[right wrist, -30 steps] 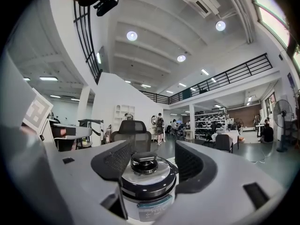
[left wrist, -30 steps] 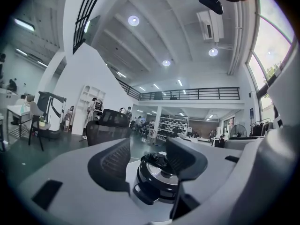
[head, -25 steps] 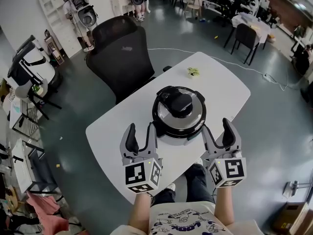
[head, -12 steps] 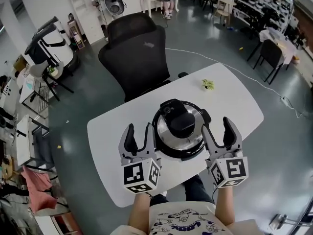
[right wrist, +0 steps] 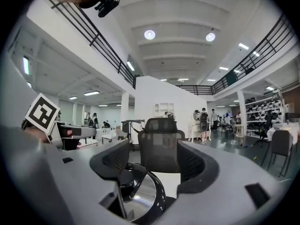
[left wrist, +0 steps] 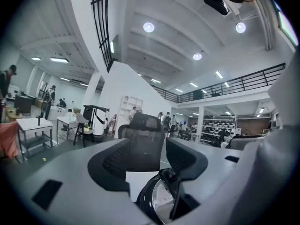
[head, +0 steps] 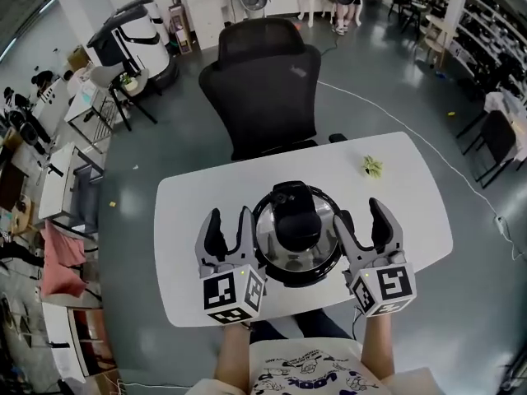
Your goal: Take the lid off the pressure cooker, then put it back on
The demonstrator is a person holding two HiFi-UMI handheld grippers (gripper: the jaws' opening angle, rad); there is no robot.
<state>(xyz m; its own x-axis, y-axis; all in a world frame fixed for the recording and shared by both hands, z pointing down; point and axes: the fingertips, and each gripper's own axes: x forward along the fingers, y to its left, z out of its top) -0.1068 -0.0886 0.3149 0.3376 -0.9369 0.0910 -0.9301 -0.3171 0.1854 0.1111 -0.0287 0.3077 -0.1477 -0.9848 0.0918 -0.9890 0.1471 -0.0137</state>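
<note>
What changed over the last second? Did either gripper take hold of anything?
The left gripper and right gripper moved forward from in front of the cooker to flank it, jaws open, holding nothing. The head view swung, so the chair now shows straight behind the table. The lid stayed on, the cooker in place.

Left claw [head: 229, 223] and right claw [head: 360, 217] both held level, jaws apart.
</note>
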